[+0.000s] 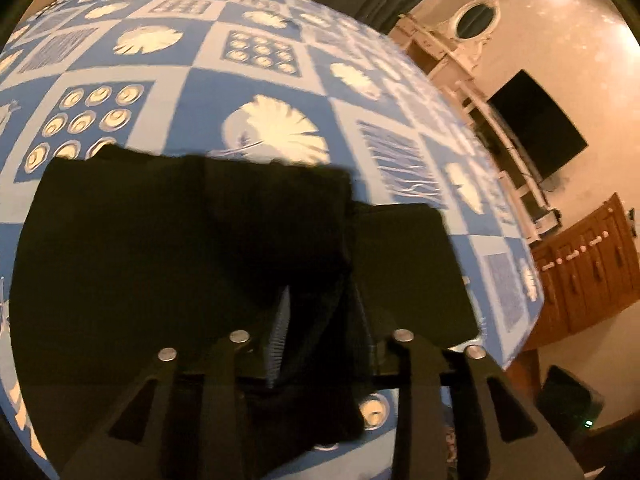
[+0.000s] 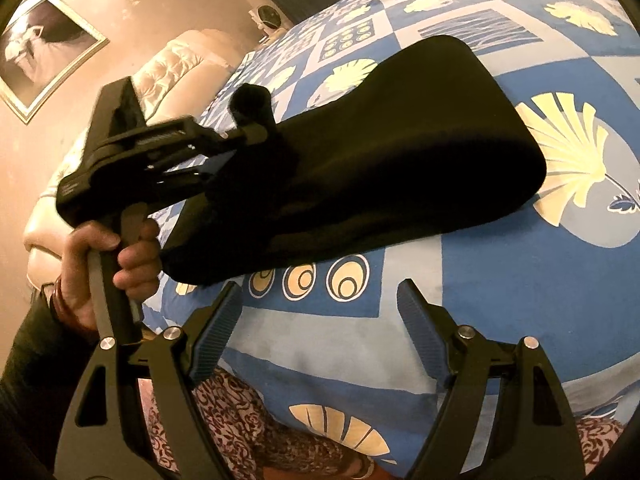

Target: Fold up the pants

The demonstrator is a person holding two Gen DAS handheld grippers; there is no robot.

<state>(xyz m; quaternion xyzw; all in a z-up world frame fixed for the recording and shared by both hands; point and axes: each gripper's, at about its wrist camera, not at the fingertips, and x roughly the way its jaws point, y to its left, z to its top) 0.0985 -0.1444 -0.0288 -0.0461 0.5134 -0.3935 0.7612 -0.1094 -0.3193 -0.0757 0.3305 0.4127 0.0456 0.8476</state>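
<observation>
Black pants (image 2: 400, 152) lie folded into a thick dark bundle on the blue patterned bedsheet (image 2: 500, 280). A hand (image 2: 120, 256) holds my left gripper (image 2: 256, 136) at the bundle's near left end, its fingertips hidden in the cloth. In the left wrist view the pants (image 1: 160, 260) fill the foreground. A fold of them hangs between the jaws of my left gripper (image 1: 320, 312), and the ribbed left pad (image 1: 280, 320) shows bare beside it. My right gripper (image 2: 320, 320) hovers open over the sheet just short of the pants, with nothing between its fingers.
The bed's edge (image 1: 532, 320) curves down the right of the left wrist view. Beyond it stand a white shelf unit (image 1: 492, 128), a dark screen (image 1: 536, 128) and a wooden cabinet (image 1: 588, 276). Patterned clothing (image 2: 240, 420) lies under the right gripper. A padded headboard (image 2: 180, 64) and a framed picture (image 2: 44, 48) stand at the left.
</observation>
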